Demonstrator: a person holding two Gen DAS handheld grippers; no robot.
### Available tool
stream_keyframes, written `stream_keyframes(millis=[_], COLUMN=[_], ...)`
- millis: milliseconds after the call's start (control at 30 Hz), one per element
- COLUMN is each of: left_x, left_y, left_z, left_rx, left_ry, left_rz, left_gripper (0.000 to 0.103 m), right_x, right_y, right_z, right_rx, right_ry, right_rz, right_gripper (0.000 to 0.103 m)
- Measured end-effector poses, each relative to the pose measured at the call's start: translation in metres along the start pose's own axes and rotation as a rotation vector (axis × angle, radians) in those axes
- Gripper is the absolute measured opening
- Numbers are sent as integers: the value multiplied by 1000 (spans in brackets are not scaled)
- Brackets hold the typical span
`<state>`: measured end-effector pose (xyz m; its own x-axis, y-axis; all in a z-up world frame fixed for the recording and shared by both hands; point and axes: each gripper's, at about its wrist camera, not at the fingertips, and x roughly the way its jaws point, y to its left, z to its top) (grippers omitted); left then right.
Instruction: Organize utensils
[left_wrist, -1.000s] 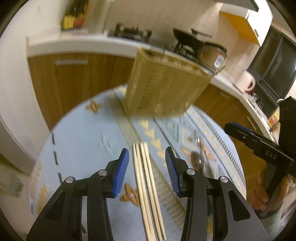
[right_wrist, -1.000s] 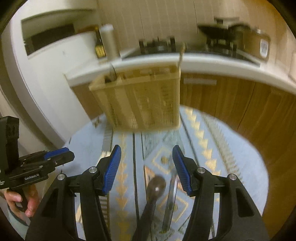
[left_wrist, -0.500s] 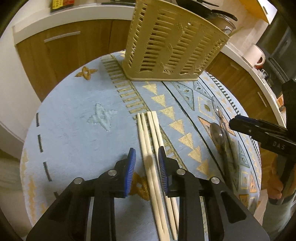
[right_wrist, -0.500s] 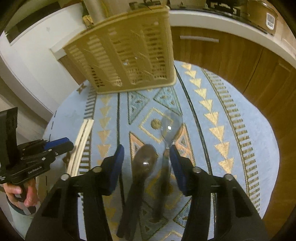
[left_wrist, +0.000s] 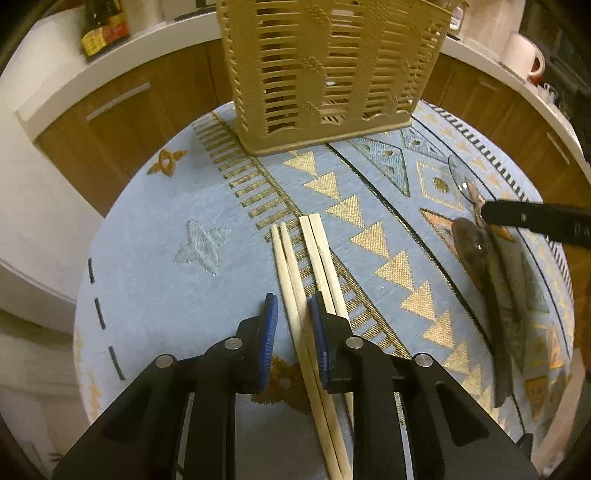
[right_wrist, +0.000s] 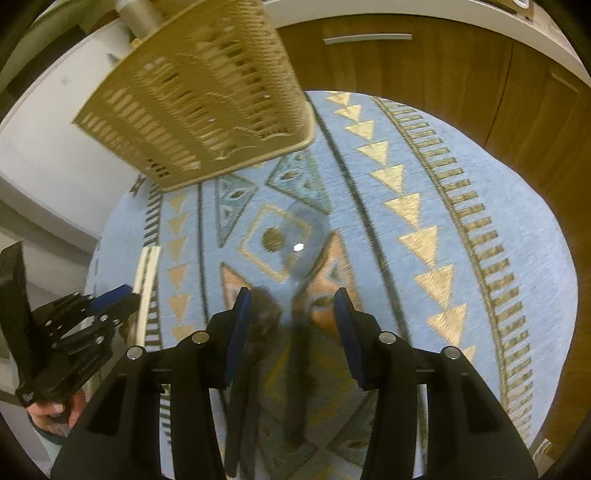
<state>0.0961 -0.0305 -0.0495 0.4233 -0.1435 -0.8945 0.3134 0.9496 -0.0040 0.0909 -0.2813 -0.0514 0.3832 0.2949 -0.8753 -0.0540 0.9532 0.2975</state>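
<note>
Two pairs of pale wooden chopsticks (left_wrist: 303, 266) lie on the blue patterned cloth. My left gripper (left_wrist: 291, 314) is low over them, jaws narrowed around the left pair with a small gap still showing. The right pair passes under the right finger. Two dark spoons (left_wrist: 476, 251) lie on the right of the cloth. My right gripper (right_wrist: 291, 310) is open and straddles the spoons (right_wrist: 266, 317) just above them. The beige slotted utensil basket (left_wrist: 328, 70) stands at the far side, and also shows in the right wrist view (right_wrist: 207, 96).
The round table's blue cloth (left_wrist: 155, 266) ends close on every side. Wooden cabinets (left_wrist: 122, 107) and a white counter curve behind the table. A bottle (left_wrist: 103, 26) and a mug (left_wrist: 524, 55) stand on the counter.
Both grippers have dropped closer to the table. The left jaws have narrowed around the left chopstick pair. The right gripper has come down over the spoons and stays open.
</note>
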Motion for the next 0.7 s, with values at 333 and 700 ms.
stream_keyframes(millis=[333, 700], left_x=[-3, -3], left_y=[12, 22], left_z=[-2, 0], left_rx=[-64, -78], left_ry=[-18, -4], left_rz=[-42, 23], left_gripper=[12, 12], right_x=[10, 22], right_y=[8, 23], right_z=[12, 14], right_rx=[-73, -178], right_ry=[58, 85], right_rz=[-52, -176], right_gripper=[23, 11])
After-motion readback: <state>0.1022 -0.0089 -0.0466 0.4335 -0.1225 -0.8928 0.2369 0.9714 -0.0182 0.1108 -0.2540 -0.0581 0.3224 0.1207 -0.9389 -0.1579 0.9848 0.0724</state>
